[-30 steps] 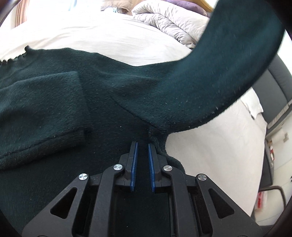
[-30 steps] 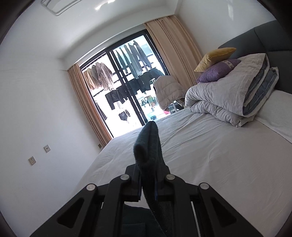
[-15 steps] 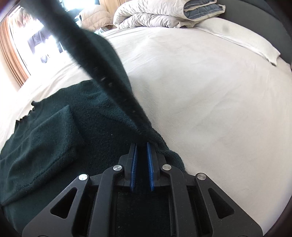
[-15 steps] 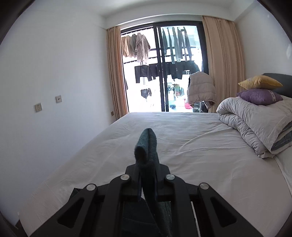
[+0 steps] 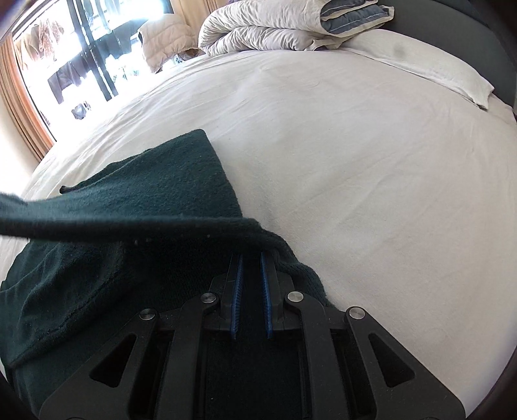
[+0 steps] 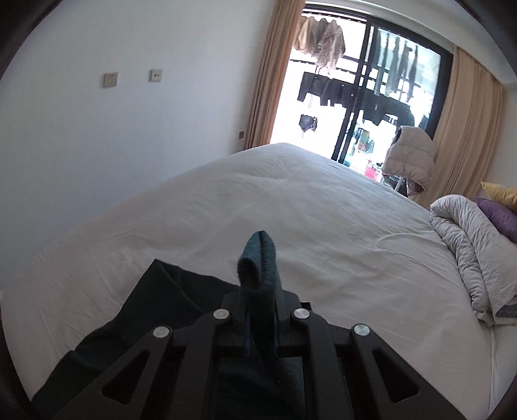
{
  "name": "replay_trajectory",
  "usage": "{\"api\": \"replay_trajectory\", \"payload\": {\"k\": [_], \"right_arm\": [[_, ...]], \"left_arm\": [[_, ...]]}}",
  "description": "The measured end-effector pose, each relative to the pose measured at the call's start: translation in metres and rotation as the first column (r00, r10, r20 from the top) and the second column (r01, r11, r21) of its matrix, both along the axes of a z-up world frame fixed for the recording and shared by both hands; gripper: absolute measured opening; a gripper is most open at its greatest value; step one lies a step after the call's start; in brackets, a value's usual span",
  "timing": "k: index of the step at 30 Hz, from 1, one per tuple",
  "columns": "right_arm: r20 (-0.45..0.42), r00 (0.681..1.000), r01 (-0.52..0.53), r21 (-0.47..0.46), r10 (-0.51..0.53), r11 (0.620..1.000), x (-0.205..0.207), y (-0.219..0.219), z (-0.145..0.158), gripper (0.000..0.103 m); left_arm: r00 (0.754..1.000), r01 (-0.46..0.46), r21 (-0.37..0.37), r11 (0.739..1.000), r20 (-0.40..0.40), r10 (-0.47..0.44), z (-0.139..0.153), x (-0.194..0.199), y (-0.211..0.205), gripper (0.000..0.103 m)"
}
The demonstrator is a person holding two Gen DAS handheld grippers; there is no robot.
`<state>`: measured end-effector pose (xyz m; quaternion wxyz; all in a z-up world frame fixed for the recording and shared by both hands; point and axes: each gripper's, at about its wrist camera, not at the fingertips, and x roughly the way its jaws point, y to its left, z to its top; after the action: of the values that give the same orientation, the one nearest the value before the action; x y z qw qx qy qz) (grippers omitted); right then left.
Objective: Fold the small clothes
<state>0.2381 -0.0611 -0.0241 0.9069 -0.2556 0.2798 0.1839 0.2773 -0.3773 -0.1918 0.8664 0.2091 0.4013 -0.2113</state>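
A dark green sweater (image 5: 155, 200) lies on the white bed sheet (image 5: 355, 168). My left gripper (image 5: 251, 258) rests low on the sweater near the armpit, its blue pads a narrow gap apart, pinching a fold of fabric at the tips. One sleeve (image 5: 97, 223) stretches taut across the left wrist view toward the left. My right gripper (image 6: 261, 290) is shut on that sleeve's cuff (image 6: 258, 255), which sticks up between the fingers. The sweater body (image 6: 168, 290) lies below it.
A folded grey duvet (image 5: 284, 29) and a white pillow (image 5: 429, 71) lie at the head of the bed. The duvet (image 6: 468, 242) and purple and yellow cushions (image 6: 499, 213) show at the right. A balcony door (image 6: 362, 103) with curtains stands beyond the bed.
My right gripper has swung the sleeve across the sweater from right to left and lower toward the bed. The left gripper has stayed on the sweater while its view turned.
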Motion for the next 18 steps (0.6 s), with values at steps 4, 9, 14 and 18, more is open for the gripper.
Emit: {"api": "replay_trajectory", "payload": {"k": [4, 9, 14, 18], "right_arm": [[-0.04, 0.996, -0.085, -0.15, 0.079, 0.985, -0.015, 0.052, -0.069, 0.011], [-0.085, 0.993, -0.099, -0.218, 0.082, 0.971, -0.015, 0.065, -0.118, 0.01], [-0.059, 0.998, -0.043, -0.197, 0.032, 0.979, 0.0, 0.061, -0.11, 0.01], [-0.005, 1.0, 0.008, -0.209, -0.01, 0.978, 0.004, 0.066, -0.102, 0.01]], "left_arm": [[1.0, 0.006, 0.025, 1.0, 0.014, -0.007, 0.002, -0.002, 0.004, 0.009], [1.0, 0.006, 0.013, 1.0, 0.008, -0.006, 0.001, 0.001, 0.008, 0.009], [1.0, 0.001, -0.06, 0.998, -0.031, -0.003, 0.005, -0.017, 0.023, 0.01], [0.999, 0.0, -0.073, 0.997, -0.039, -0.002, 0.006, -0.016, 0.023, 0.01]]}}
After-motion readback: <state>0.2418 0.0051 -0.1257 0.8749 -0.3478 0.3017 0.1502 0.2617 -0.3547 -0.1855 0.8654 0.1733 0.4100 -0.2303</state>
